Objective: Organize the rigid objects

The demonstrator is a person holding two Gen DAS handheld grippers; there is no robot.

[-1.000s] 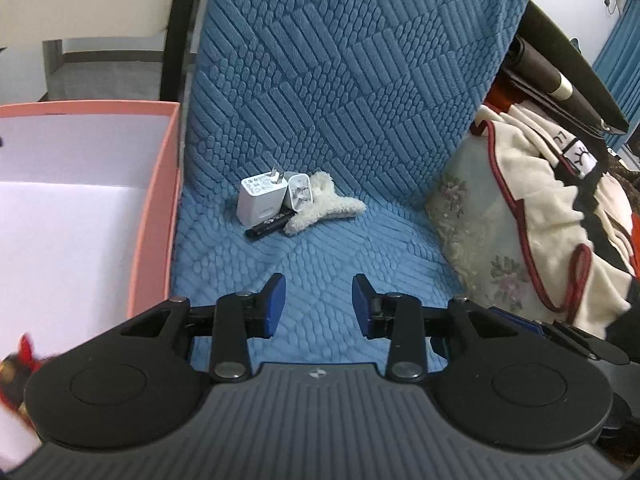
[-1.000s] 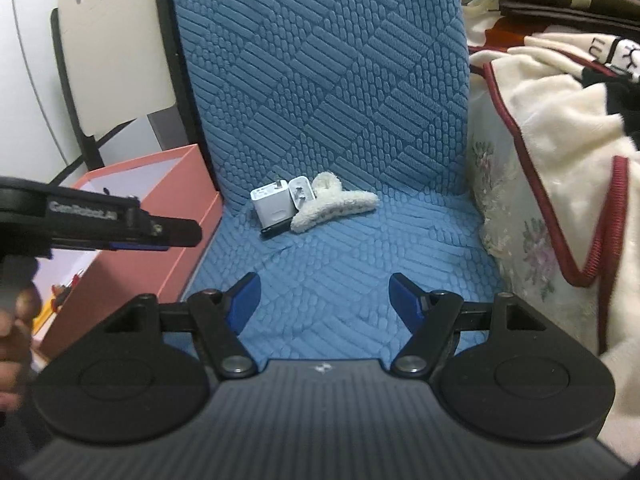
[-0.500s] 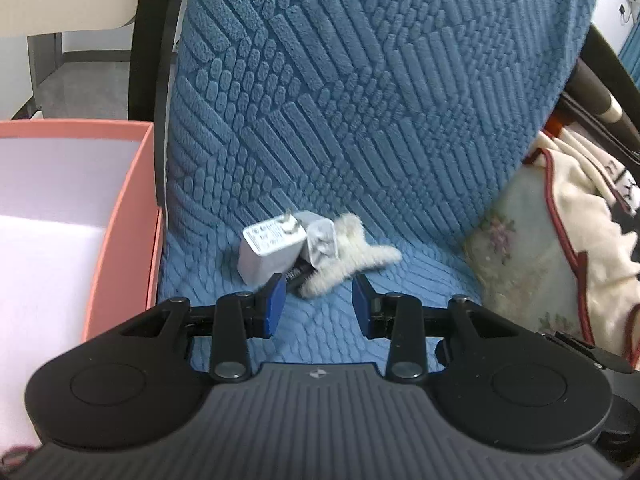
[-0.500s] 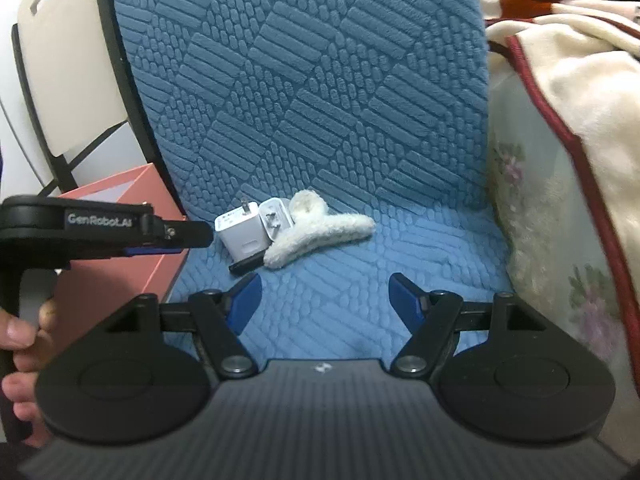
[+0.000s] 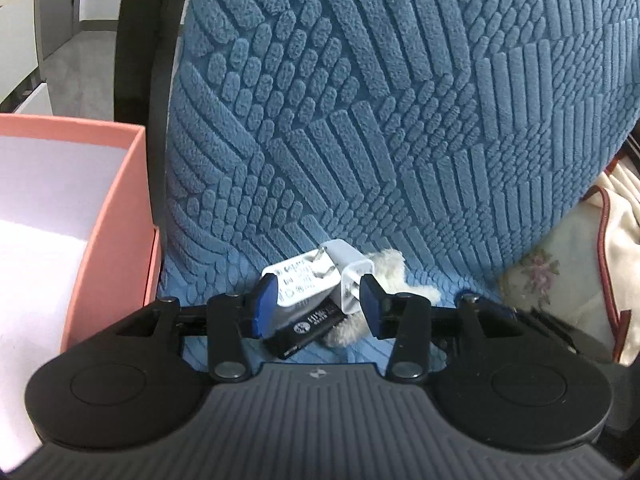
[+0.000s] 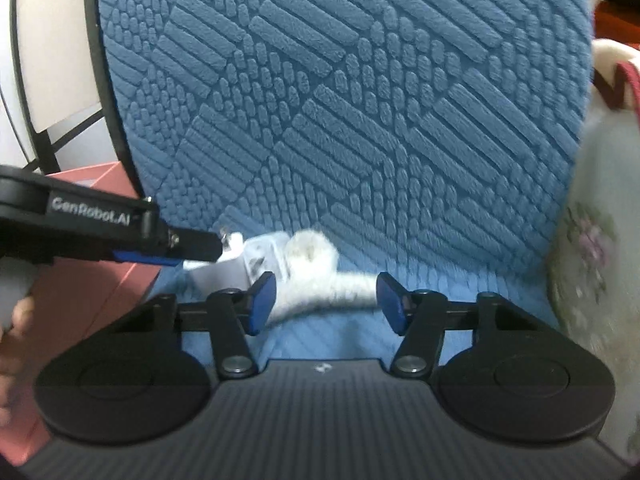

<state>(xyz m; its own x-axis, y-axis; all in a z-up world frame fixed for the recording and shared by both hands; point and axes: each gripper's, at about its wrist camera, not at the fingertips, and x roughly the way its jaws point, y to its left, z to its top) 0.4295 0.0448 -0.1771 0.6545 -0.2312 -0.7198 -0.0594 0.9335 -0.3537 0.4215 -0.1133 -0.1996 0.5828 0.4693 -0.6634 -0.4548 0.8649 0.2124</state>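
Two white plug chargers [image 5: 298, 284] [image 5: 352, 276], a black stick with white print [image 5: 308, 330] and a fluffy white hair clip [image 5: 386, 264] lie heaped on the blue textured seat [image 5: 360, 160]. My left gripper [image 5: 318, 304] straddles the chargers and the black stick. Its jaws are opening and the pads do not press on them. In the right wrist view the fluffy clip [image 6: 320, 292] lies between the blue pads of my right gripper [image 6: 326, 300]. Those jaws are closing, and the blurred picture shows no firm grip. The left gripper [image 6: 200, 246] reaches in from the left over a charger [image 6: 224, 272].
A pink box [image 5: 116, 216] with a white inside stands open at the left of the seat, also in the right wrist view [image 6: 100, 292]. A floral cushion [image 5: 532, 276] and a cream blanket with red piping [image 5: 616, 232] crowd the right side. A person's hand [image 6: 16, 320] holds the left gripper.
Both grippers have come forward and down onto the pile, which now lies between their fingers. The left jaws have widened. The right jaws have narrowed around the fluffy clip.
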